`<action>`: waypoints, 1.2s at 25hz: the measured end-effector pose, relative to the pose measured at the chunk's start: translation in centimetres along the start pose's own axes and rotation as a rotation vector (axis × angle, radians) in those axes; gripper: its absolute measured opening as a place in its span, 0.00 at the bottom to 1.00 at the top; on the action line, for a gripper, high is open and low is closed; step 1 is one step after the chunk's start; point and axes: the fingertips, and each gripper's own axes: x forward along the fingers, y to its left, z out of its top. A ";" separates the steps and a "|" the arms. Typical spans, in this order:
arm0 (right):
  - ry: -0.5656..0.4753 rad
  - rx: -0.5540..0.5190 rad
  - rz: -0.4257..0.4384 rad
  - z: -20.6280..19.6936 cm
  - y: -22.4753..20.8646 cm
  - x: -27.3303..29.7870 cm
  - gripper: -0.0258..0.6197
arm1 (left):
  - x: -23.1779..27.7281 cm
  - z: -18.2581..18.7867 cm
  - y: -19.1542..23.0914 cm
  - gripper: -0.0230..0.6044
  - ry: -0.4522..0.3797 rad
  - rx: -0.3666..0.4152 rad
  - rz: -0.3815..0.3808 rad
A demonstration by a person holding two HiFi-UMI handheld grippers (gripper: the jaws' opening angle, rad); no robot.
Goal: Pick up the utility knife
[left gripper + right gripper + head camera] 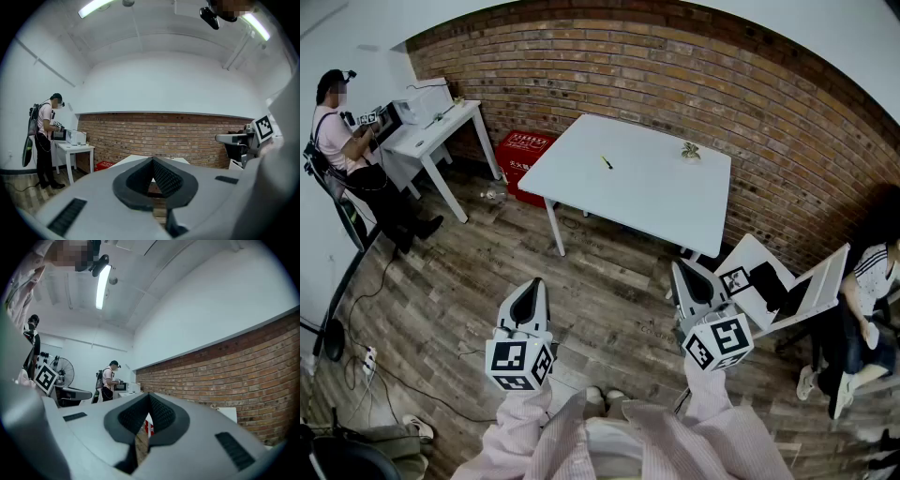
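Observation:
The utility knife (607,162), small, yellow and black, lies on the white table (647,202) that stands against the brick wall. It is too small to make out in either gripper view. My left gripper (534,285) and right gripper (682,270) hang level over the wooden floor, well short of the table's near edge. Both are shut with nothing between their jaws. In the left gripper view the dark pads (164,178) meet at their tips, with the table (133,160) beyond them. The right gripper view shows its pads (159,413) likewise together.
A small crumpled object (691,151) sits near the table's far edge. Beneath the table's left side is a red crate (525,155). A person (345,141) stands at a white desk (431,131) far left. Another person (867,300) sits right, beside a marker board (773,281). Cables (384,356) cross the floor.

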 end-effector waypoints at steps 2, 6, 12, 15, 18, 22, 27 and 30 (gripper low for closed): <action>0.004 0.001 -0.003 -0.2 -0.1 -0.1 0.04 | 0.0 -0.2 -0.1 0.02 0.006 0.000 0.002; 0.010 -0.006 0.002 -0.4 -0.3 -0.4 0.04 | -0.2 -0.6 -0.3 0.02 0.016 -0.009 0.008; 0.013 0.017 0.019 -1.2 -0.7 -1.0 0.04 | -0.7 -1.3 -1.0 0.02 0.027 -0.019 0.028; 0.010 0.056 0.003 -1.8 -1.4 -1.2 0.04 | -0.7 -1.7 -1.7 0.02 0.032 -0.022 0.028; 0.014 0.106 -0.020 -2.5 -2.3 -1.7 0.04 | -0.8 -2.3 -2.6 0.02 0.037 -0.027 0.029; 0.027 0.118 -0.033 -3.0 -3.1 -2.0 0.04 | -1.0 -2.8 -3.2 0.02 0.042 -0.037 0.038; 0.069 0.111 -0.021 -4.0 -3.7 -1.4 0.05 | -0.4 -2.7 -3.5 0.02 0.039 -0.041 0.043; 0.087 0.147 0.001 -4.5 -3.8 -0.9 0.14 | 0.1 -2.6 -3.6 0.02 0.039 -0.042 0.045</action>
